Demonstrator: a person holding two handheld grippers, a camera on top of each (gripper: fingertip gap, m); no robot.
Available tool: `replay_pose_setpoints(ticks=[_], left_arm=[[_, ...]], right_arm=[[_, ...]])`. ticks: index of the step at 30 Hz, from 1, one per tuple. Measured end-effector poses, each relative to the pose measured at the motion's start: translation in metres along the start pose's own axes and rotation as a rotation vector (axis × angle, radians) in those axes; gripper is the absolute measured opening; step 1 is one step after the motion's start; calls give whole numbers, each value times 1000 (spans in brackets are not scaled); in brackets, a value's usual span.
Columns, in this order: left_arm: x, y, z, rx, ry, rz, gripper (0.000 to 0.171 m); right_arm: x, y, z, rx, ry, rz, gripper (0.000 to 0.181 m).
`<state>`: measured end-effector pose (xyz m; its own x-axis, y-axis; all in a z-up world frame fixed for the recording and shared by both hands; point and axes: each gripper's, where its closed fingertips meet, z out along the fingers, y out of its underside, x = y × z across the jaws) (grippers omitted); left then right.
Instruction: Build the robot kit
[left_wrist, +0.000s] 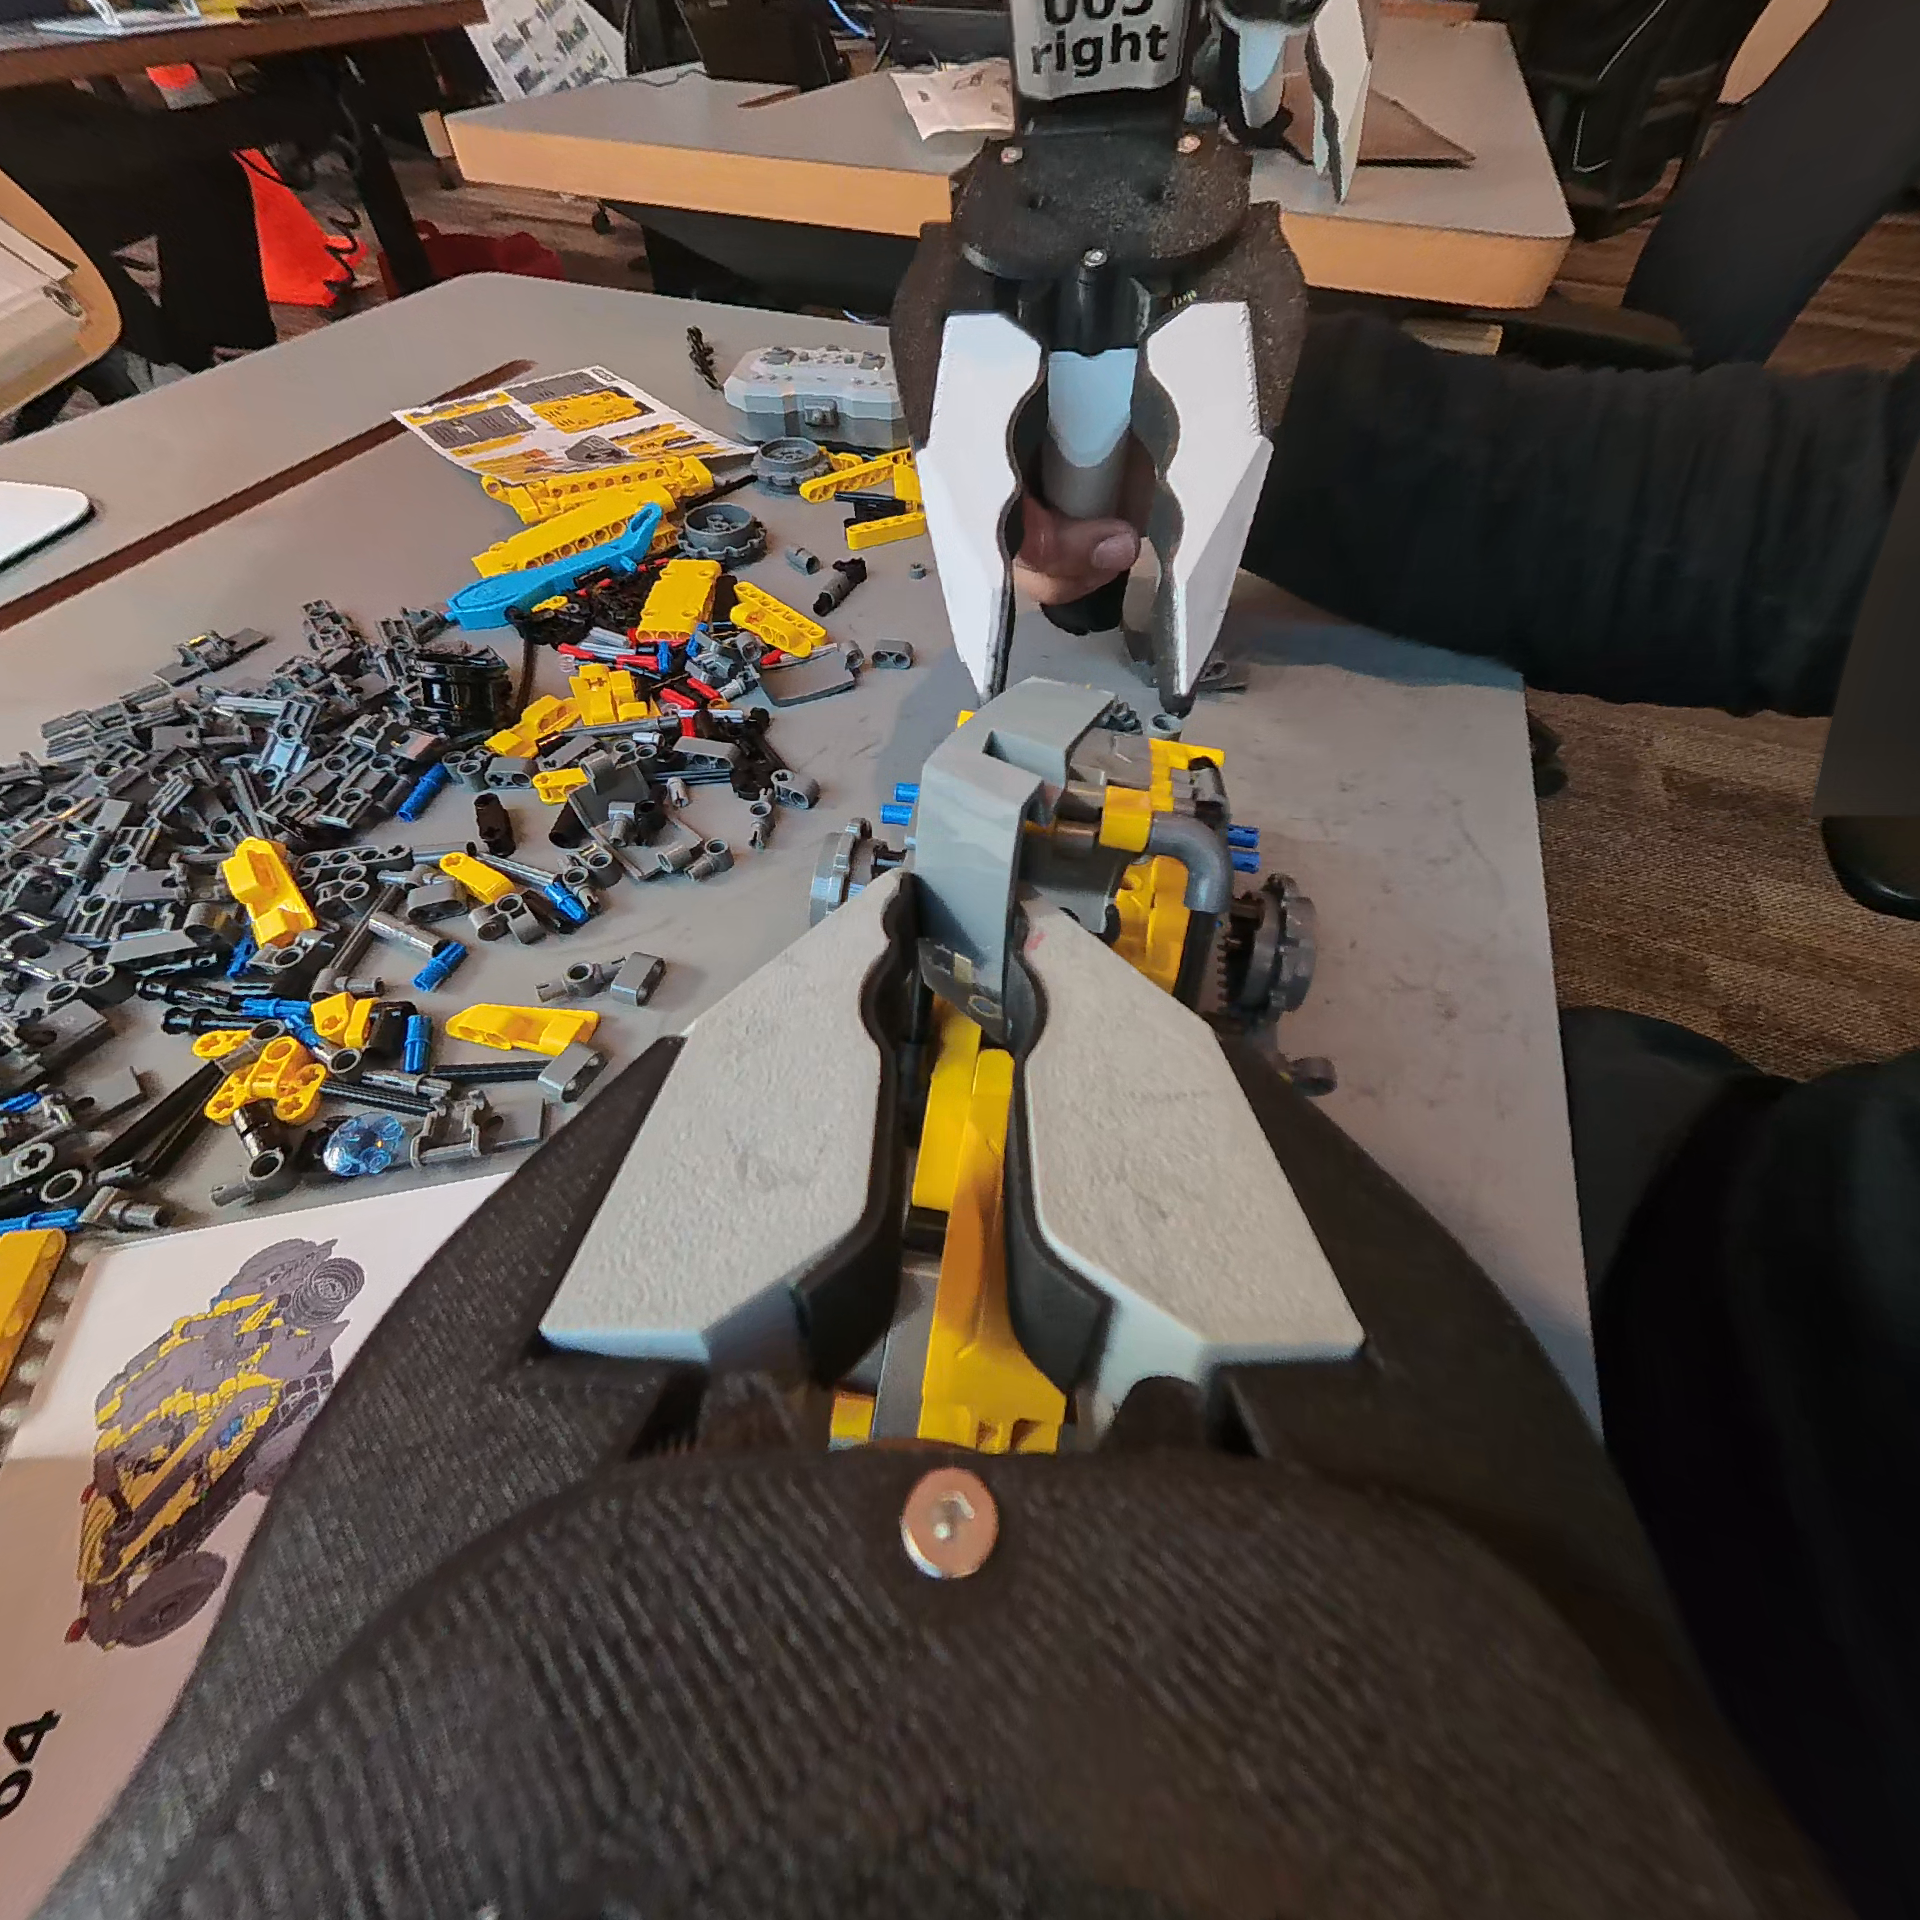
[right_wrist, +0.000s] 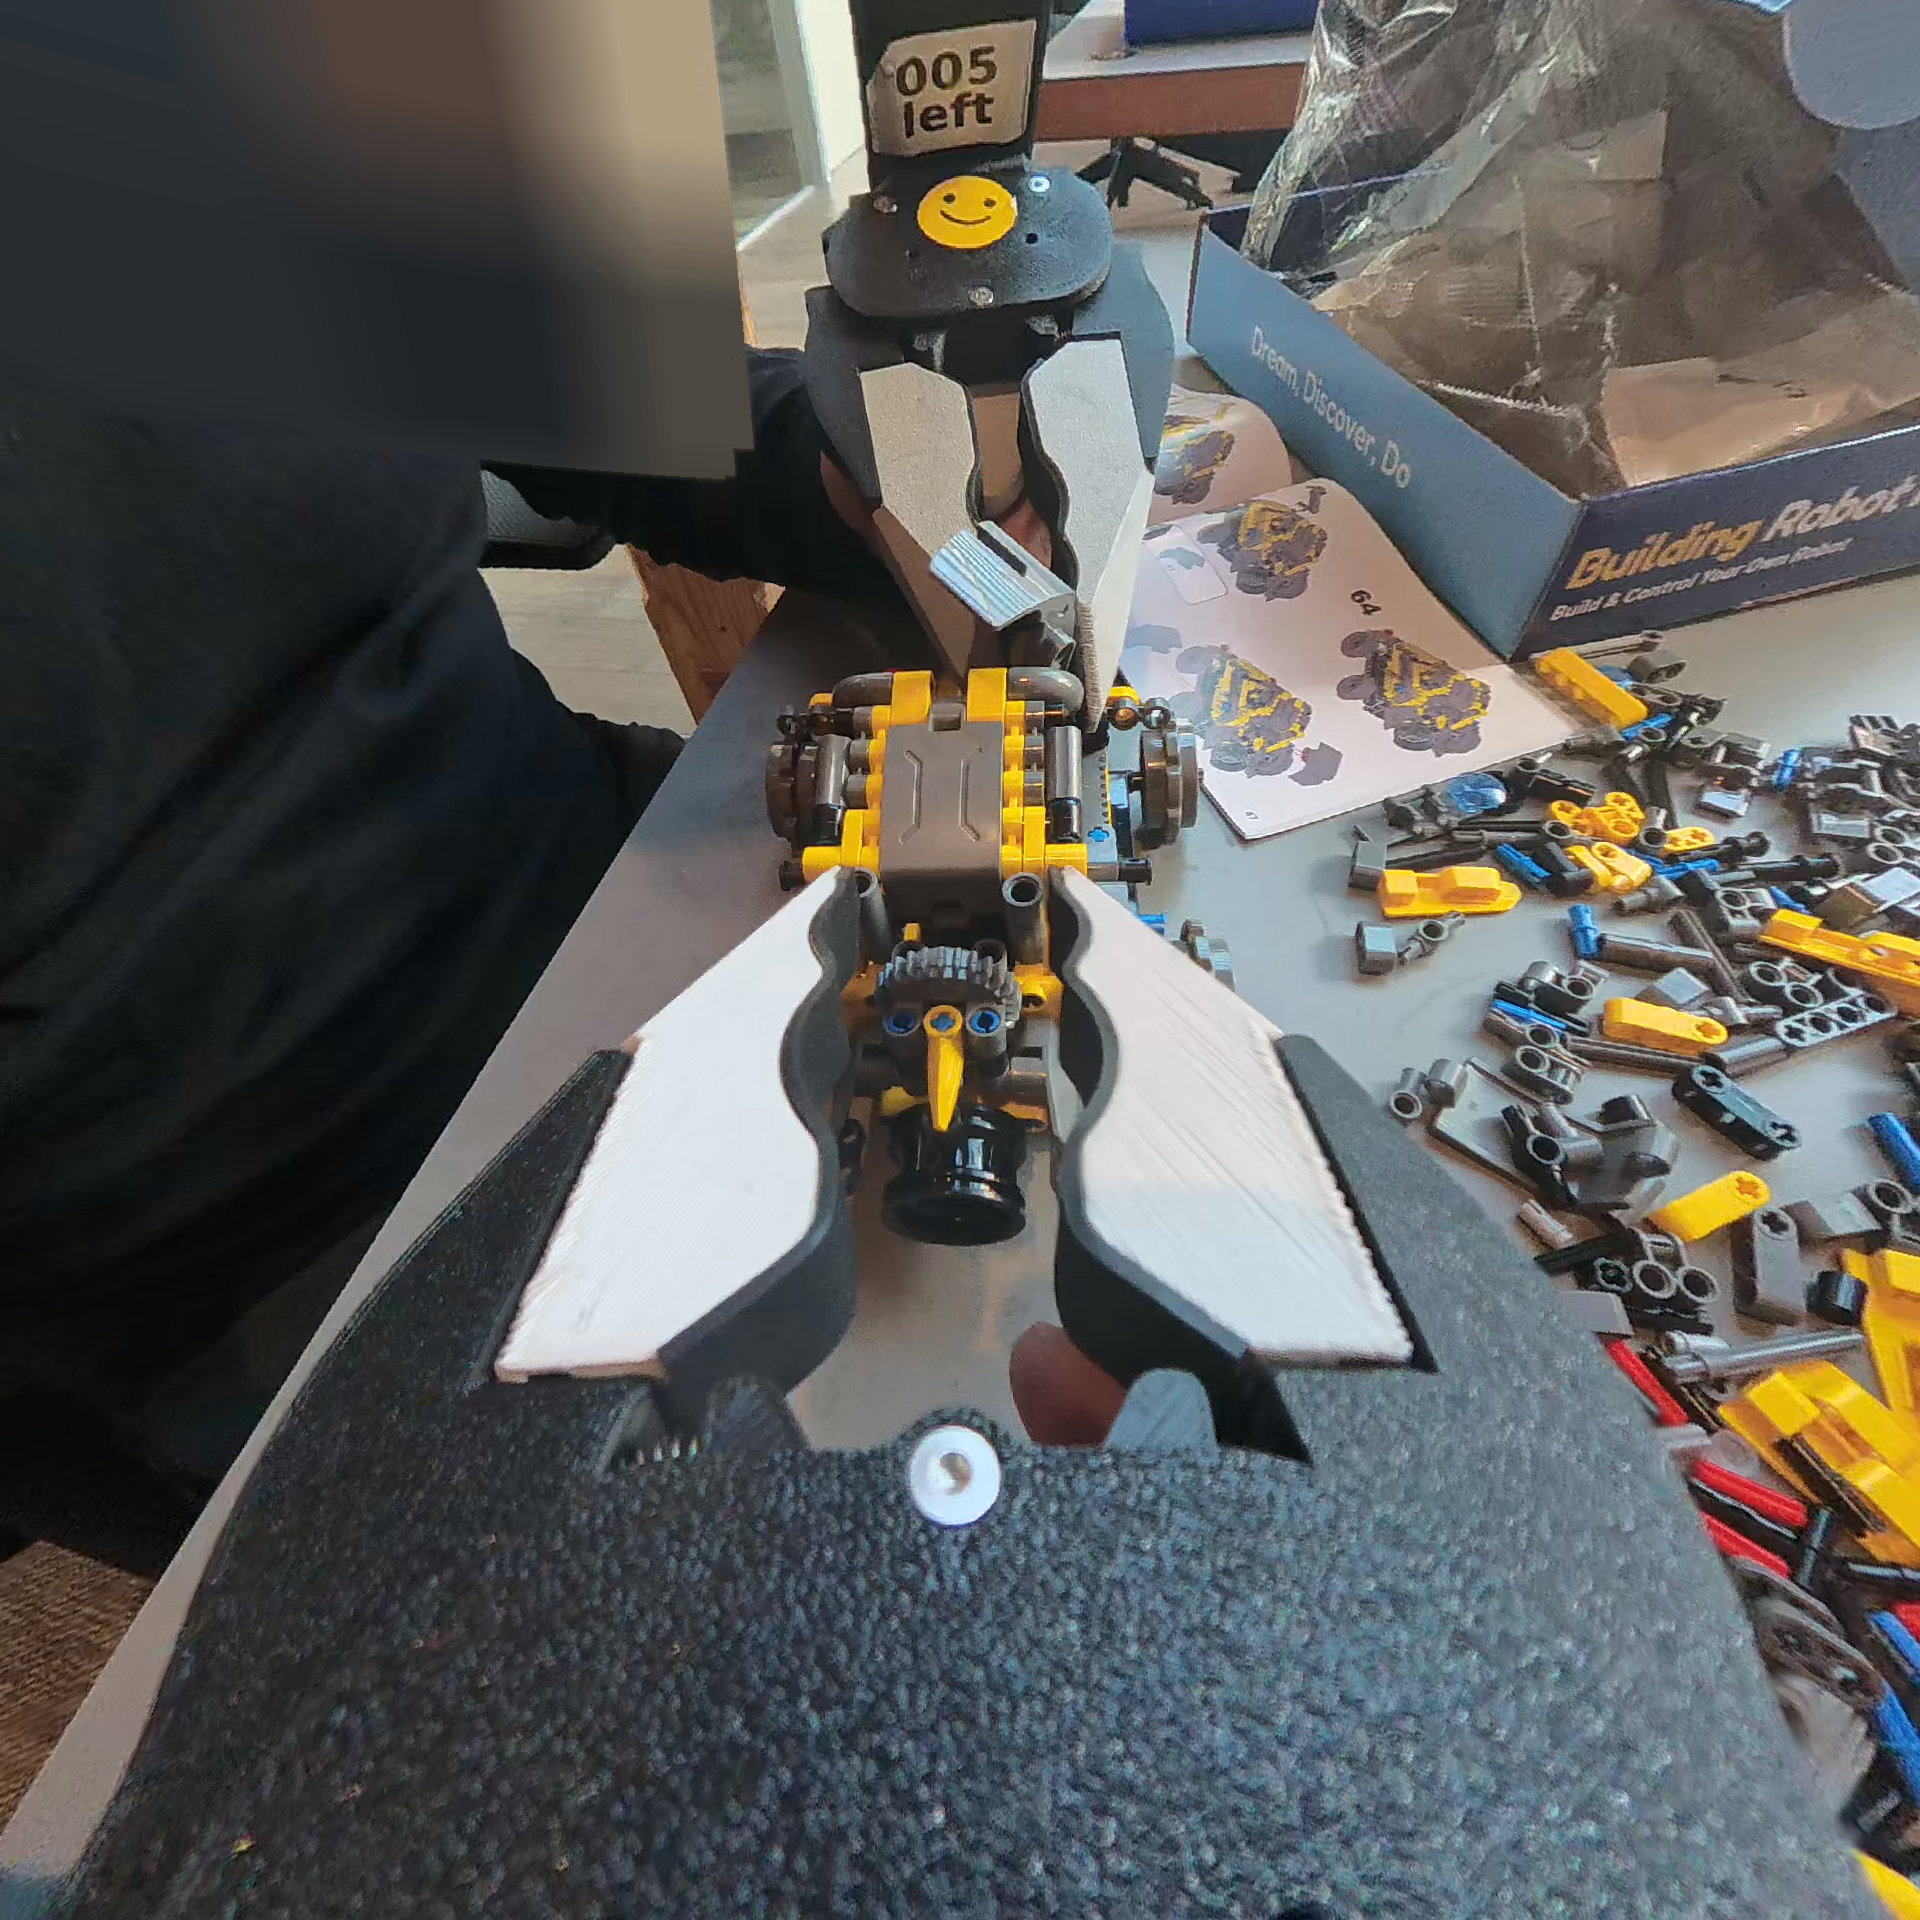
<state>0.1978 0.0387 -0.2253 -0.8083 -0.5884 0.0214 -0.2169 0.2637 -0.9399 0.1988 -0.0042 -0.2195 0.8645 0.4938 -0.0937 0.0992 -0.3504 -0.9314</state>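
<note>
Item: one part-built yellow and grey brick vehicle (right_wrist: 951, 800), standing on my grey table (left_wrist: 1403, 831) near its edge, between my two claws. My left claw (left_wrist: 961, 904) is clamped on a grey panel piece (left_wrist: 971, 821) at the vehicle's near end; in the right wrist view this same claw (right_wrist: 1023, 644) sits at 12 o'clock, closed on the far end. My right claw (right_wrist: 951, 894) has its fingers apart, one along each side of the vehicle's grey block, the tips close beside it; whether they press it I cannot tell. A black wheel hub (right_wrist: 954, 1184) lies between the fingers at 6 o'clock of the vehicle. In the left wrist view the right claw (left_wrist: 1091, 696) hangs at 12 o'clock, tips just above the vehicle. Loose bricks (left_wrist: 343, 852), grey, black, yellow, blue, spread at 9 o'clock. Open instruction booklet (right_wrist: 1340, 665) at 2 o'clock in the right view, dark blue box (right_wrist: 1475, 530) beyond it. Blue tool (left_wrist: 540, 582) and folded leaflet (left_wrist: 561, 416) at 11 o'clock in the left view.
</note>
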Motion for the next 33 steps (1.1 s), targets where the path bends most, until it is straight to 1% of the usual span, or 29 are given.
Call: replay_pose_setpoints(ticks=[6, 8, 10, 13, 16, 18, 21, 24, 26, 29, 31, 32, 33], left_arm=[[0, 0, -4, -1, -14, 16, 10], [0, -5, -8, 9, -21, 21, 10], [-3, -9, -14, 7, -44, 21, 10], [-9, -8, -24, -53, -118, 45, 11], [-5, -3, -30, -167, -187, 101, 10], [7, -1, -30, -232, -194, 146, 10], [32, -2, -30, -294, -187, 229, 10], [58, 1, -31, -338, -171, 290, 10], [77, 8, -30, -364, -152, 314, 10], [97, 21, -26, -391, -131, 314, 10], [106, 26, -25, -396, -142, 328, 10], [109, 29, -24, -399, -154, 351, 10], [110, 31, -24, -400, -176, 385, 10]], right_arm=[[5, -5, -13, 21, 62, 8, 35], [8, -15, -20, 52, 96, 17, 38], [13, -28, -29, 86, 163, 28, 38], [7, -48, -40, 121, 267, 36, 41], [-10, -59, -43, 151, 391, 45, 41], [-29, -56, -36, 135, 450, 54, 43], [-61, -47, -19, 108, 516, 31, 42], [-87, -36, 4, 76, 531, 70, 41], [-100, -31, 18, 67, 536, 76, 41], [-113, -25, 41, 78, 502, 96, 41], [-113, -16, 52, 46, 476, 125, 45], [-113, -14, 55, 40, 478, 124, 43], [-112, -13, 57, 40, 479, 121, 39]])
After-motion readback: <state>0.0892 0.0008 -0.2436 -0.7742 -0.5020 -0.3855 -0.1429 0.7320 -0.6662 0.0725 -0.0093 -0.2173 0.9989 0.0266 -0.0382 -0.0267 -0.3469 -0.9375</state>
